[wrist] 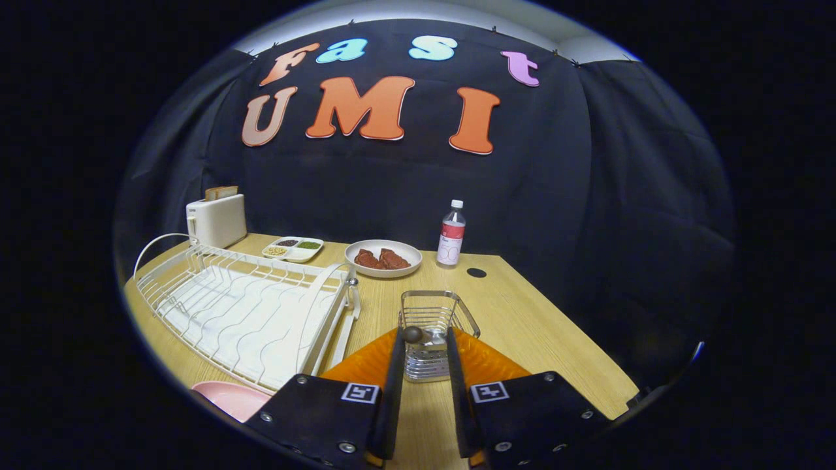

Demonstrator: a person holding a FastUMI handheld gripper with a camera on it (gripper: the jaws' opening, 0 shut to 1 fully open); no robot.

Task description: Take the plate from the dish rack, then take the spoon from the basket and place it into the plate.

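The gripper (423, 339), fingers parted and holding nothing, stood level with the small wire basket (436, 326), the dark round-ended spoon (413, 335) upright just inside its left fingertip.

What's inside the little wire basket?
A spoon stands in the basket; its dark round handle end pokes up at the near rim, between the open gripper's fingertips. Its lower part is hard to make out behind the wires.

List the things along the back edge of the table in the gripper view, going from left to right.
Toaster → divided snack tray → plate of meat → water bottle. Nearer, the claw is open at the wire basket.
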